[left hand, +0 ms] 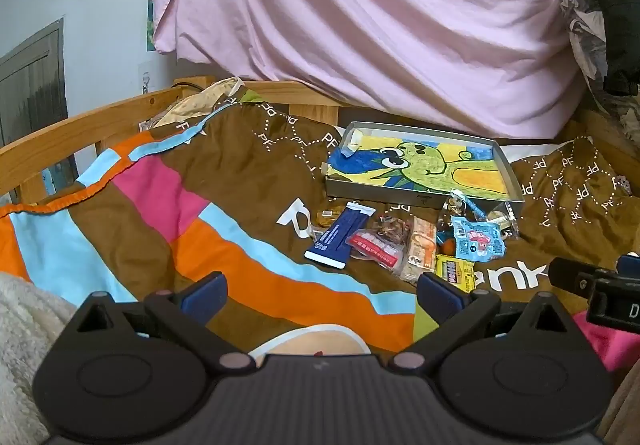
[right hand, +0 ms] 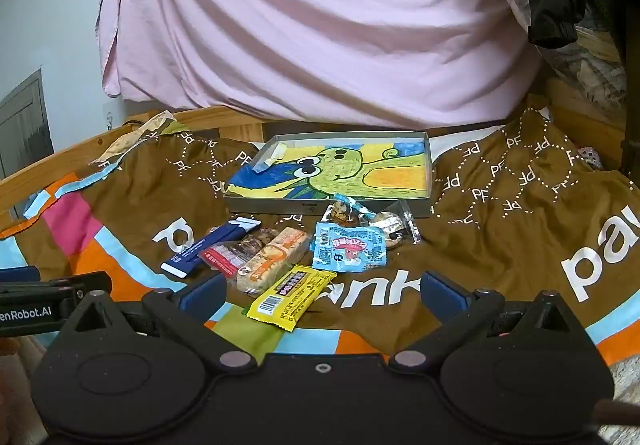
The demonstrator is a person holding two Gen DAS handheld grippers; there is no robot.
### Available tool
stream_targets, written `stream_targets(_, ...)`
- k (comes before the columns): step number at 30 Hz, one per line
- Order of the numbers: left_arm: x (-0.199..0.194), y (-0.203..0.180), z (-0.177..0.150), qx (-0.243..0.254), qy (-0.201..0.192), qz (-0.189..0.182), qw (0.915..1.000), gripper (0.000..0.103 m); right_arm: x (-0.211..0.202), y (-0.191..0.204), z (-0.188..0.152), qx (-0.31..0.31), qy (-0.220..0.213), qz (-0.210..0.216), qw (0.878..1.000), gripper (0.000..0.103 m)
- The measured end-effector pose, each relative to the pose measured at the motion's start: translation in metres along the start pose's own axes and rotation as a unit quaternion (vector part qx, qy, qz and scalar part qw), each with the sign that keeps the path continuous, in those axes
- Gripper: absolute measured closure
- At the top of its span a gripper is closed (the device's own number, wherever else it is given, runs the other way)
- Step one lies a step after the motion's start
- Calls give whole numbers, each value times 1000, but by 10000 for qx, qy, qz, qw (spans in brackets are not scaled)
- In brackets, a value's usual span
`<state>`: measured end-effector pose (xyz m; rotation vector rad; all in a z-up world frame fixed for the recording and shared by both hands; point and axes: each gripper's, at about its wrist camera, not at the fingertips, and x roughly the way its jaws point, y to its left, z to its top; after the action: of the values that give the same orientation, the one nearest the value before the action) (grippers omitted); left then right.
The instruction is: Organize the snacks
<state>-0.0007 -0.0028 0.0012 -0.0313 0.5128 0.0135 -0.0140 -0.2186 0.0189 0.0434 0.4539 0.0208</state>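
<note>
**Two spread grippers above a cluster of snack packets on a bedspread**

The left gripper point(left hand: 322, 295) and the right gripper point(right hand: 322, 295) are each shown with both blue-padded fingers spread wide and nothing between them; neither is touching any packet. The right gripper's tips are seen just short of a yellow candy bar point(right hand: 291, 295), whose crinkled wrapper lies nearest. In the left wrist view only a corner of that bar is visible, the rest being hidden behind a finger.

Beyond it, a loose cluster of snacks is laid on the cloth: one cellophane-wrapped rice-crisp bar point(right hand: 272, 259), one red-labelled clear packet point(right hand: 236, 251) partly overlapped by it, one flat navy blue sachet point(right hand: 212, 247), and one light blue foil packet point(right hand: 349, 251). Behind the light blue packet, several small clear-wrapped sweets point(right hand: 372, 219) are bunched together; their number cannot be made out.

Just behind the cluster, one shallow grey tray point(right hand: 276, 207) is seen, rectangular, lined with a crayon drawing of a green cartoon creature. No snack lies in it.

Everything rests on a rumpled brown bedspread point(right hand: 500, 229) with printed letters and coloured stripes. A draped pink sheet point(right hand: 312, 33) fills the background, and a wooden bed rail point(left hand: 80, 123) is cut off at the left.
</note>
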Motion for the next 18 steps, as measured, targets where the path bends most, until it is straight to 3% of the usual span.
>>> stream_targets(18, 2, 2, -1, -13, -13, -5, 10000, 0, -1, -1, -1, 37, -26, 21, 10000, 1)
